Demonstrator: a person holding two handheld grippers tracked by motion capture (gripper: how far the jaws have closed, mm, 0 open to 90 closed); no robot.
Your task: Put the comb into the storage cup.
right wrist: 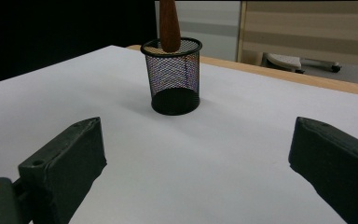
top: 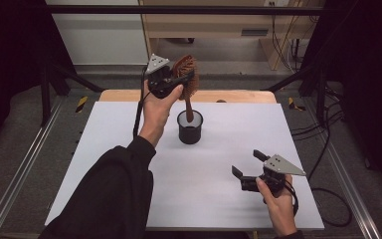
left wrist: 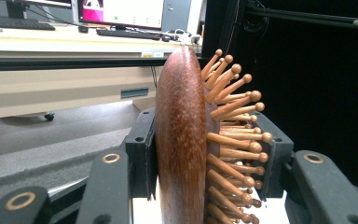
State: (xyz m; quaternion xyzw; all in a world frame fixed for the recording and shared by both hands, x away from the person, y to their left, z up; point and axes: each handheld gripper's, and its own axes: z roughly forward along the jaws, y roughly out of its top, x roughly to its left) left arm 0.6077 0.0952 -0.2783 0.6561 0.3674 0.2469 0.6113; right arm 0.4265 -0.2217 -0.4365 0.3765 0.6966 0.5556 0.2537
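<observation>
A wooden hairbrush with peg bristles hangs upright over a black mesh cup at the middle of the white table. My left gripper is shut on the brush's head, one pad on its smooth back, the other among the bristles. The brush handle points down, its tip at the cup's mouth. My right gripper rests open near the front right of the table, nothing between its fingers, facing the mesh cup.
The white tabletop lies on a wooden board. Black frame bars and cables run along the sides. A desk with monitors stands beyond the table.
</observation>
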